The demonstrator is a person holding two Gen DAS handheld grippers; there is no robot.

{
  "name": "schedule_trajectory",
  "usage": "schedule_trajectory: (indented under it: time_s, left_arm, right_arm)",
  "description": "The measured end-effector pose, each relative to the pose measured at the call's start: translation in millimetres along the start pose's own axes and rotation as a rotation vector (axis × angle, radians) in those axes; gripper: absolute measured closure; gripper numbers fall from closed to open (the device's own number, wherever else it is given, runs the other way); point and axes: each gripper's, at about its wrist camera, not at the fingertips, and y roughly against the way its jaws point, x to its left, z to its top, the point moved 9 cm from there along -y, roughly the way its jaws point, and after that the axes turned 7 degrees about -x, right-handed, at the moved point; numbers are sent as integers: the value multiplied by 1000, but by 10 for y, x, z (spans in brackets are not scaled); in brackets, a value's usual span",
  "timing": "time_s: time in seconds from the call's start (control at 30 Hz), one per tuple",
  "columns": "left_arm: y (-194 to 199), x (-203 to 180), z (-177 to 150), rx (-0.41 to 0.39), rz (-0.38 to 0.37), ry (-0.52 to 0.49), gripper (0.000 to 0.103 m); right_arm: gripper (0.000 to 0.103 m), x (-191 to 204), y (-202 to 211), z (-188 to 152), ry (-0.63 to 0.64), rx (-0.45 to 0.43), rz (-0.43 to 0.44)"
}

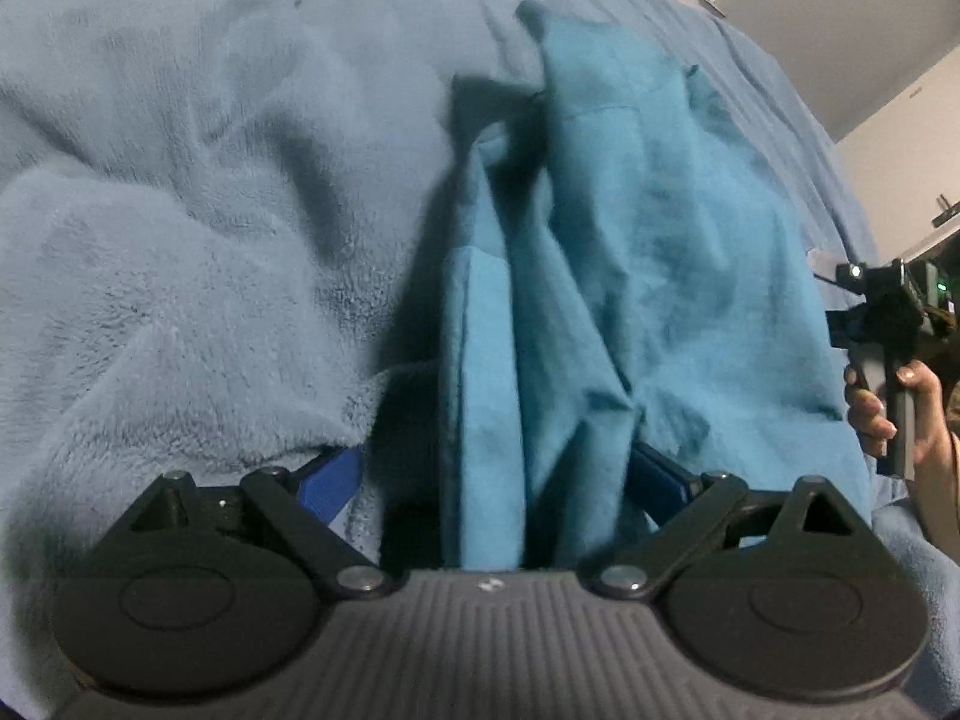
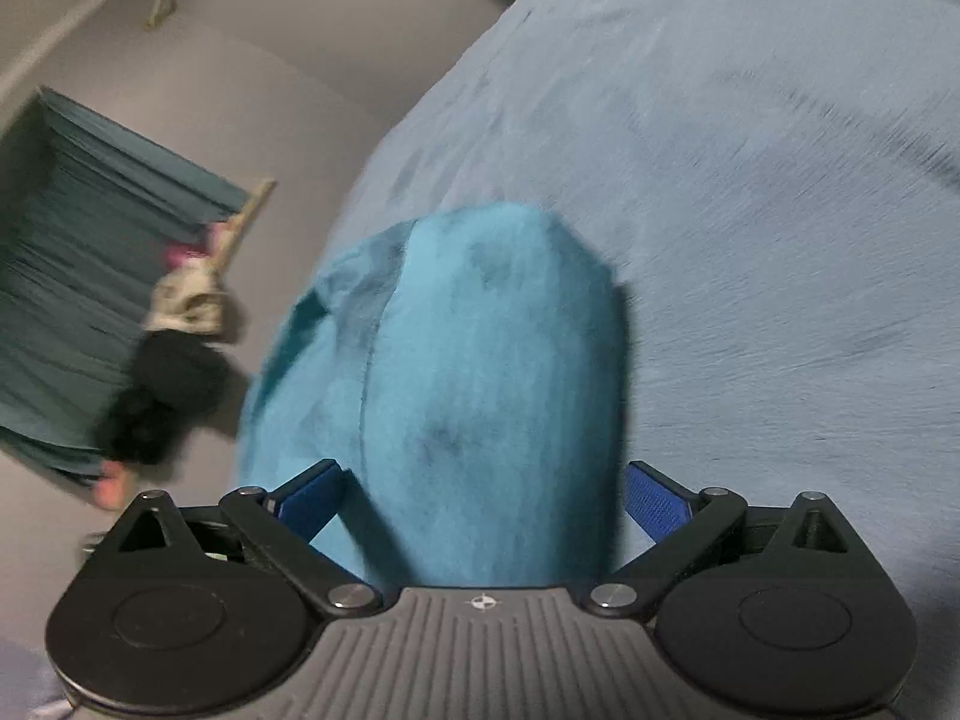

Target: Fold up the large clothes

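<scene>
A teal garment (image 1: 630, 276) lies crumpled in long folds on a light blue fleece blanket (image 1: 180, 252). My left gripper (image 1: 495, 480) stands wide open, and the garment's near end hangs between its blue fingers (image 1: 333, 480) without being pinched. In the right wrist view a rounded bulge of the same teal garment (image 2: 480, 372) fills the gap of my right gripper (image 2: 483, 504), which is also wide open, its pads clear of the cloth. The right gripper's body (image 1: 876, 324) shows at the left view's right edge, held by a hand (image 1: 870, 414).
The blanket (image 2: 750, 240) covers a bed and bunches into thick ridges at the left of the left wrist view. A grey wall (image 2: 270, 60) and a teal curtain (image 2: 78, 276) lie beyond the bed's edge. A blurred black device with a patterned sleeve (image 2: 180, 324) is there too.
</scene>
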Motion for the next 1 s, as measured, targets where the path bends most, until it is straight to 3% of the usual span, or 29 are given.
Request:
schedule_trajectory:
  time_s: [0.17,0.3,0.37,0.43,0.53,0.57,0.63,0.8,1.0]
  left_arm:
    - [-103,171,13,4,-80,52,10]
    - [-113,178,-6,8,-101,55,14]
    - [-104,138,2,2,-124,47,31]
    - [-86,100,12,-8,-157,61,43]
    - [-35,23,22,-22,-175,40,63]
    - [-32,-24,46,-33,-174,15,71]
    - [-55,-176,133,-61,-163,-29,77]
    - [-92,-676,580,-191,-110,-113,78]
    - [-540,-1228,1140,-296,-42,-158,78]
  right_arm:
    - [0,-107,-393,41,-59,68,119]
    - [0,-180,-607,30,-104,54,207]
    - [3,-103,-631,40,-83,18,204]
    - [22,-7,-592,48,-24,-36,194]
    - [38,156,-459,114,21,-101,207]
    - [39,240,-424,150,58,-117,200]
    - [42,448,-326,239,154,-150,187]
    - [44,783,78,716,276,-293,207]
    - [44,667,453,1603,322,-364,150]
